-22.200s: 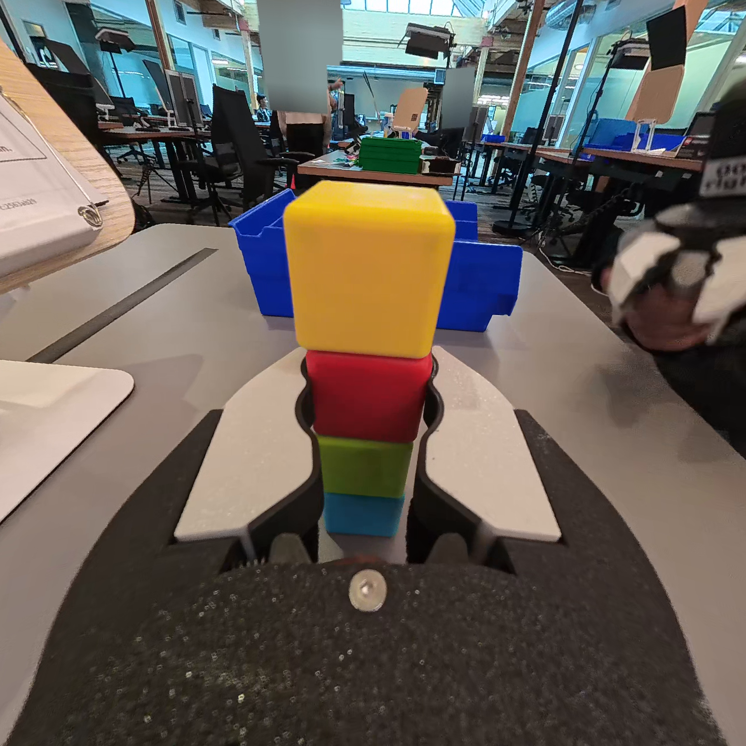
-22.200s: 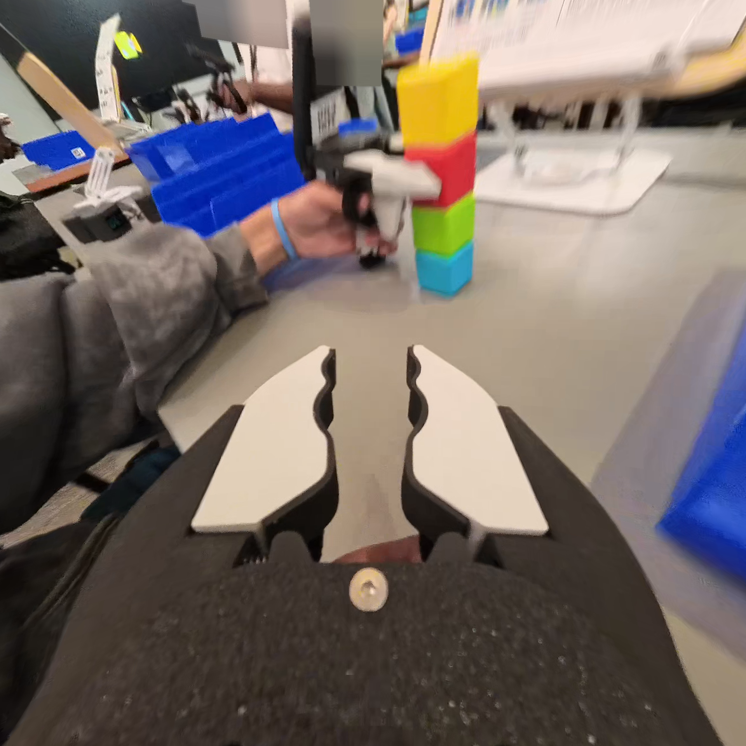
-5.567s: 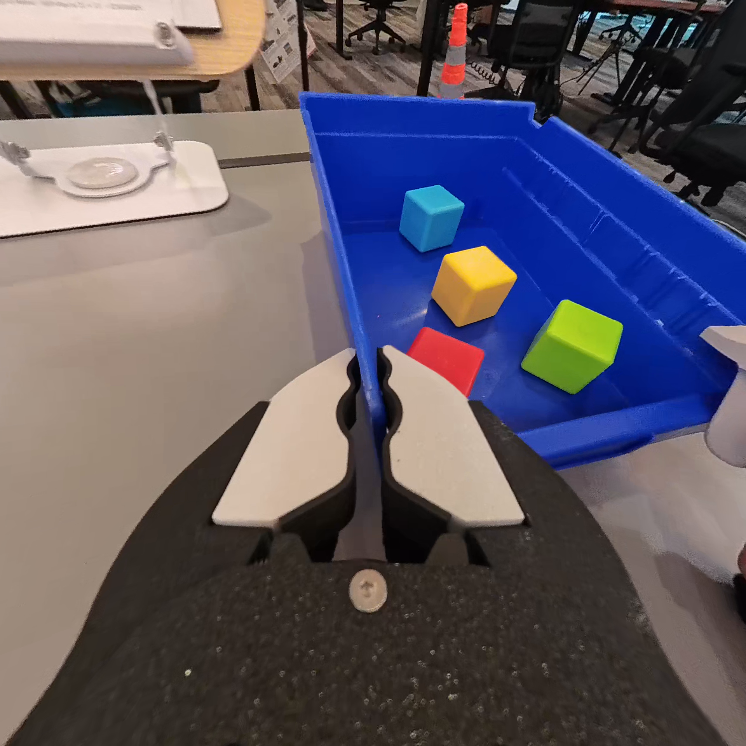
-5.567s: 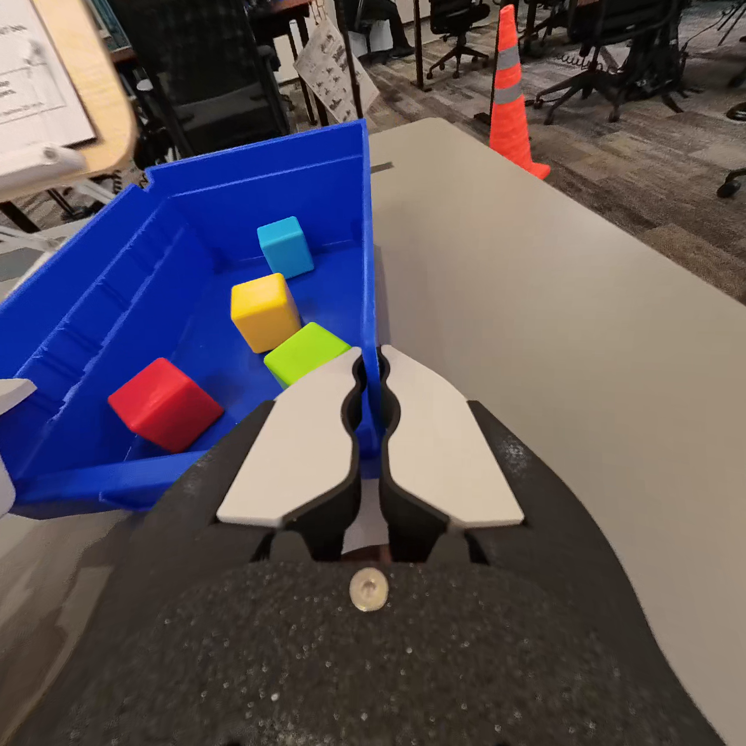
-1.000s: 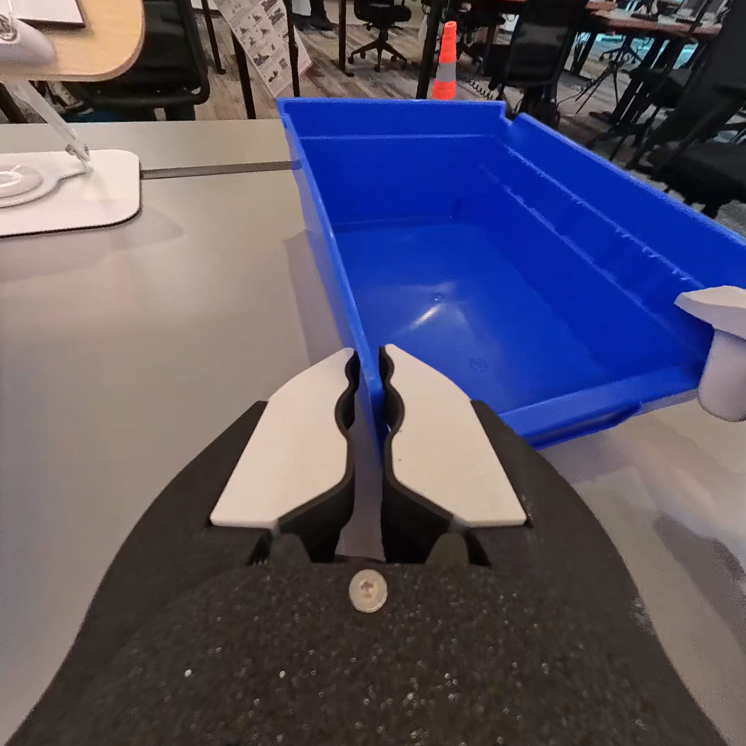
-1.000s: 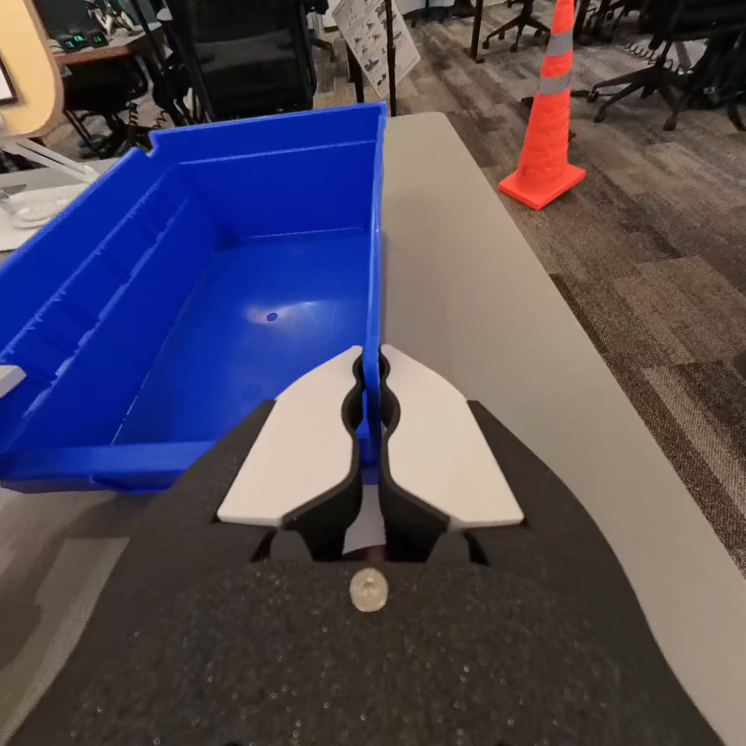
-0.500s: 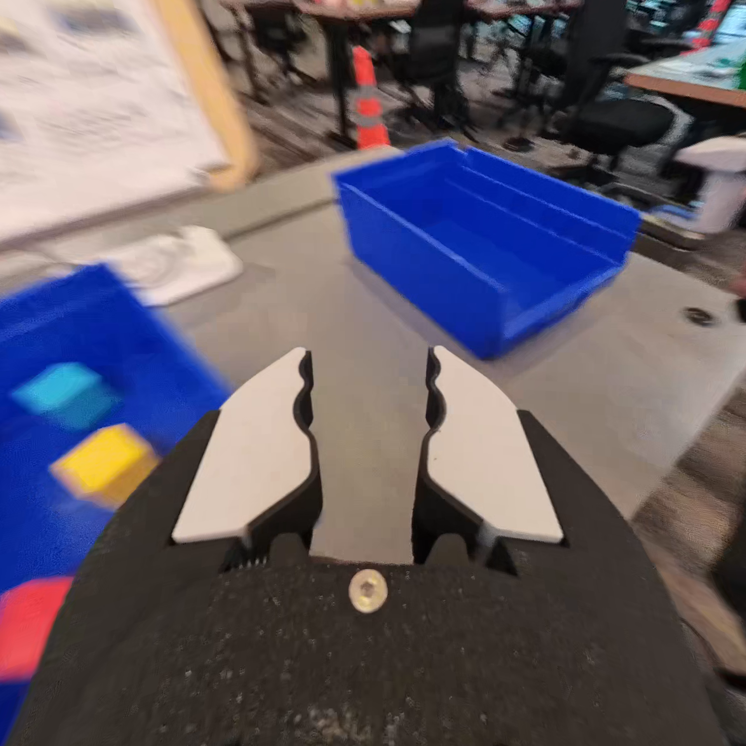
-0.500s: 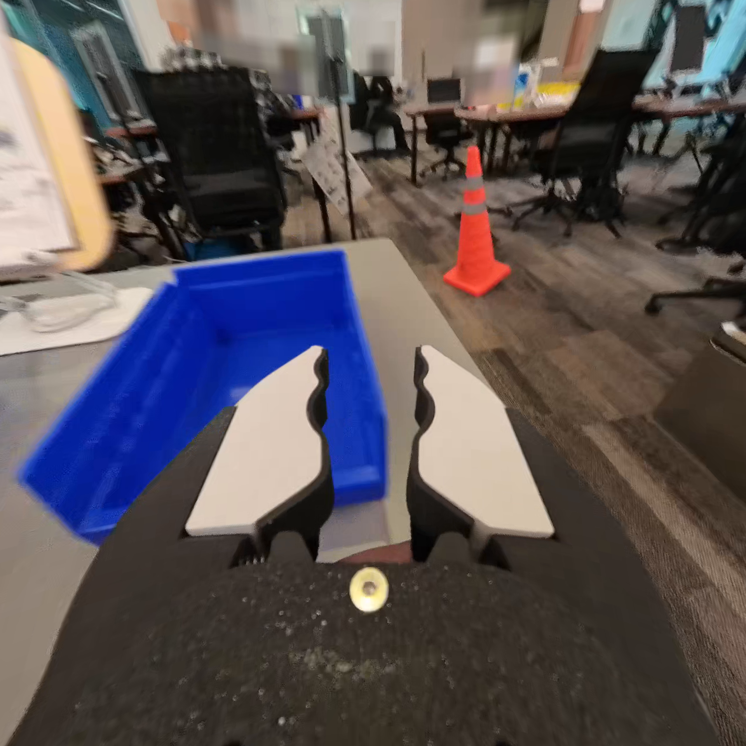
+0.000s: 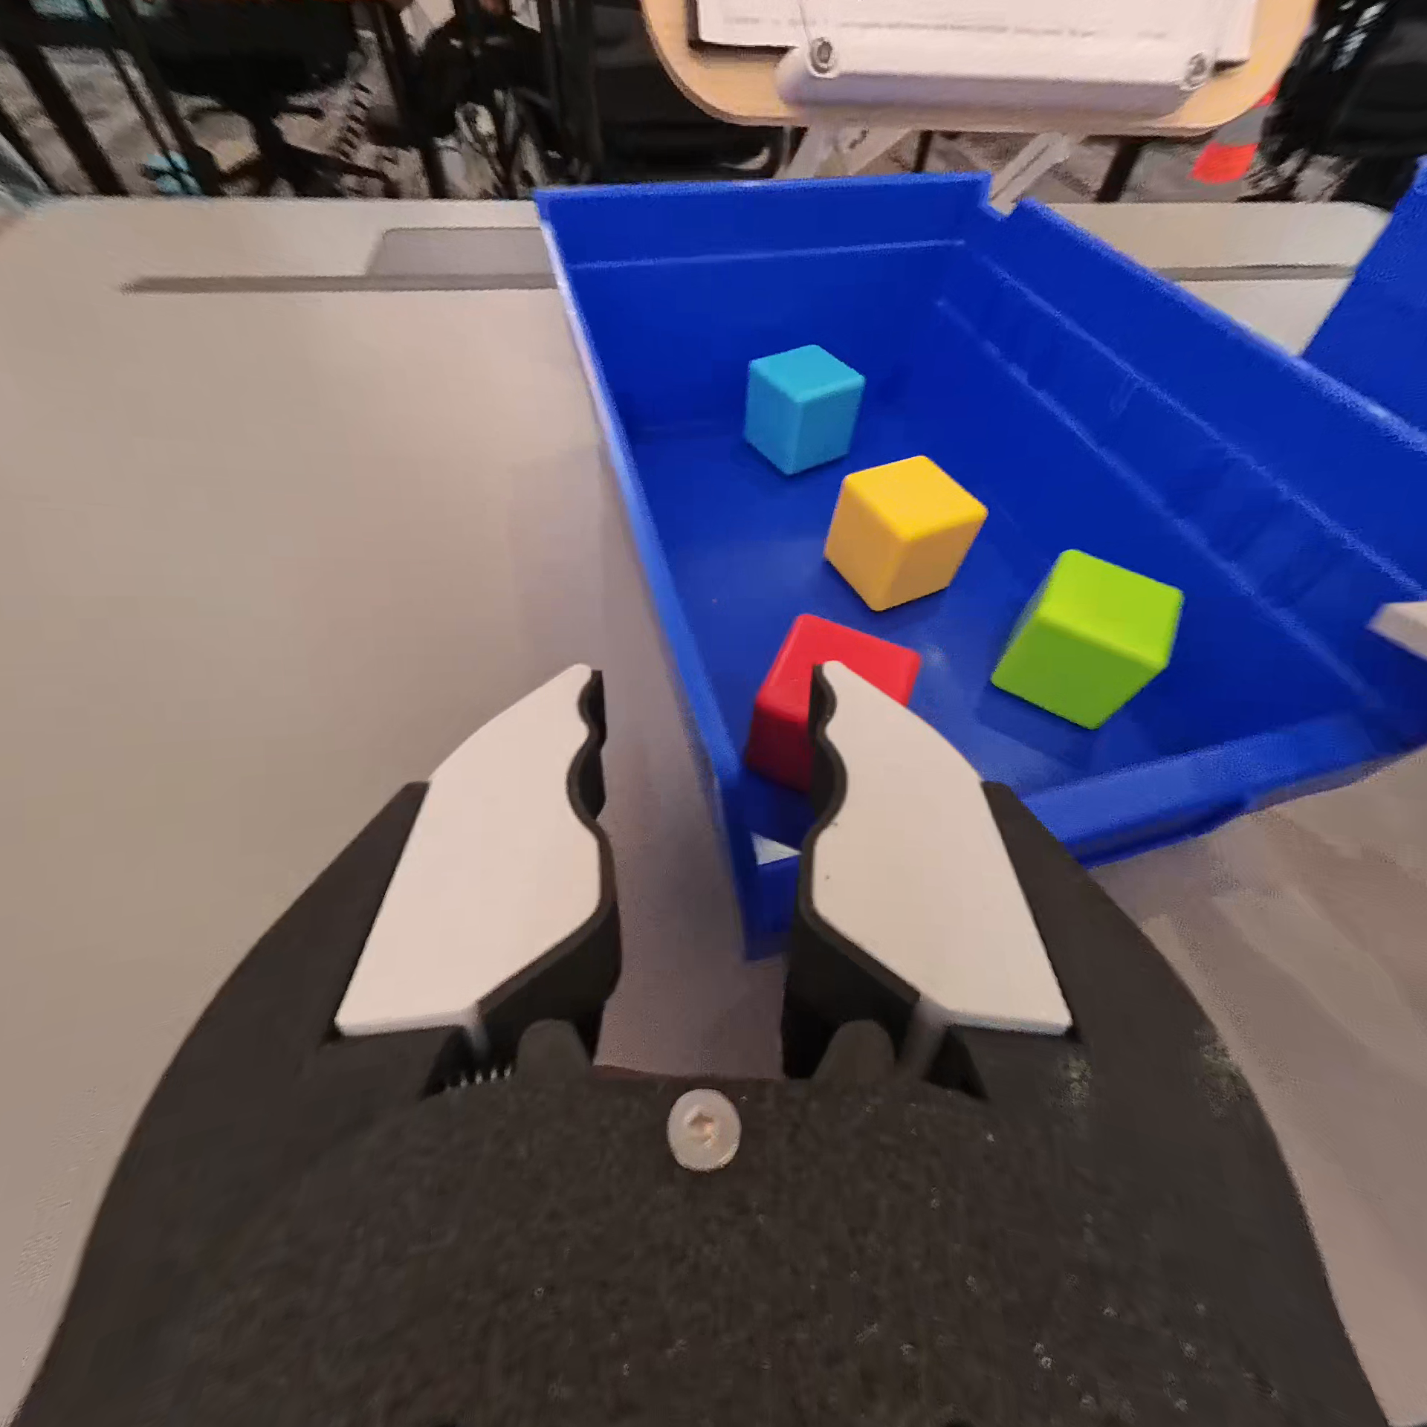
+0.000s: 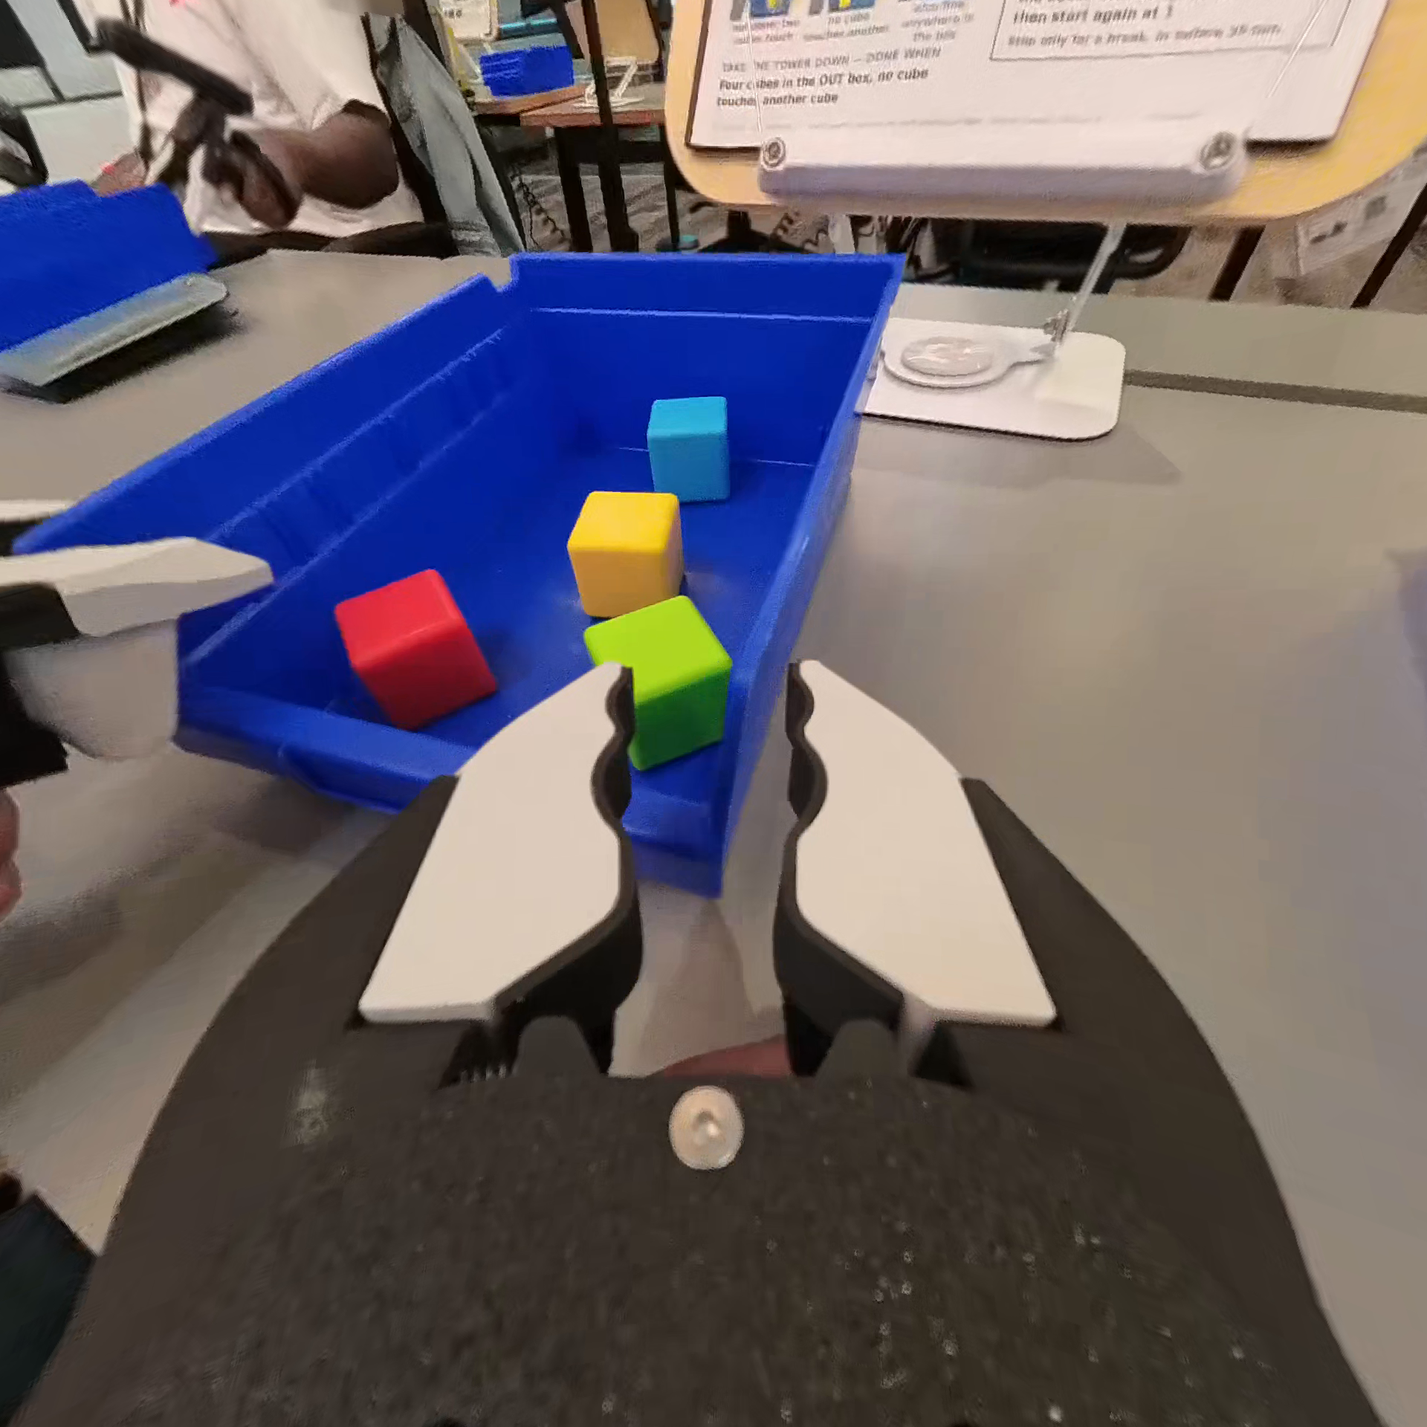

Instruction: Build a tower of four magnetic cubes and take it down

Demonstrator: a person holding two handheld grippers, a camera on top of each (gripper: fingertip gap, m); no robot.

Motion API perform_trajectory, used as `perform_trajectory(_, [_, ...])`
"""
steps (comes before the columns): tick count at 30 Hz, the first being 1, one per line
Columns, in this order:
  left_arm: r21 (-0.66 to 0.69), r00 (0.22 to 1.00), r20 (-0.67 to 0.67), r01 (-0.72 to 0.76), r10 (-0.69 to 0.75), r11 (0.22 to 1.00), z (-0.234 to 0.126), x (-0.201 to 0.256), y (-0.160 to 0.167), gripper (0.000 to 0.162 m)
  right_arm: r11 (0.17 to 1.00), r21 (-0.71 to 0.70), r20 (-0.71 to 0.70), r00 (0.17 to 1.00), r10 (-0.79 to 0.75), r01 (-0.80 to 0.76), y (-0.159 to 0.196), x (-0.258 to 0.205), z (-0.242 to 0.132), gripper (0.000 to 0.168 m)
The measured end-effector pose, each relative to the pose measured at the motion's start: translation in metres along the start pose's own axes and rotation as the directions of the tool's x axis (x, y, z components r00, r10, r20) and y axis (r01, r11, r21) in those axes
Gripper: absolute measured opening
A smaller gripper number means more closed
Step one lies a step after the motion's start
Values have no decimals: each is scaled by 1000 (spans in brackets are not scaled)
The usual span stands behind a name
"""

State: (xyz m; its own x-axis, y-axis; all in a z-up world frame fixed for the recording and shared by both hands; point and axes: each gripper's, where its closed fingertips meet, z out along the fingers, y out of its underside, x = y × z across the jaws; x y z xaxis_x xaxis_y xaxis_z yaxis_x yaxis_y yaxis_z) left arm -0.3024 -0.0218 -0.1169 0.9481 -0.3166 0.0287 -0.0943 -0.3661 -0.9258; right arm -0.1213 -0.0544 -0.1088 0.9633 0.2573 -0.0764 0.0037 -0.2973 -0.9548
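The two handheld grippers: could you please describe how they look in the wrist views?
The left gripper and right gripper look identical: each has a black, grainy, foam-like body with a silver screw at its centre, and two light grey flat fingers with wavy black inner edges. No cables or sleeves are visible.
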Motion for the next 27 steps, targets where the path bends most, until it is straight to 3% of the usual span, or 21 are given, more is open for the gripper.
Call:
perform_trajectory(3, [-26, 997, -68, 37, -38, 999, 10, 14, 5, 45, 999, -43, -77, 997, 25, -28, 7, 10, 16, 37])
perform_trajectory(5, [-28, 997, -58, 55, -57, 998, 14, 17, 3, 46, 995, -63, -41, 996, 79, -81, 11, 5, 25, 27])
perform_trajectory(7, [-24, 998, -41, 55, -56, 998, 15, 20, 3, 43, 990, -28, -92, 987, 132, -135, 6, 11, 28, 23])
perform_trajectory(10, [-5, 997, 3, 74, -74, 997, 10, 12, -1, 18, 979, 24, -170, 964, 204, -203, 3, 23, 27, 4])
perform_trajectory(11, [8, 997, 10, 82, -82, 997, 8, 7, -3, 9, 979, 24, -184, 962, 202, -201, 3, 22, 27, 3])
perform_trajectory(13, [6, 995, 33, 93, -93, 996, 8, -5, -4, 6, 979, 28, -212, 956, 202, -201, 2, 13, 28, 3])
perform_trajectory(20, [21, 984, 129, 125, -127, 992, -4, -79, -11, 4, 980, 107, -279, 941, 192, -168, -7, -64, 35, 4])
perform_trajectory(27, [88, 972, 203, 101, -117, 991, -32, -181, -20, 4, 980, 82, -219, 956, 195, -181, -17, -156, 85, 4])
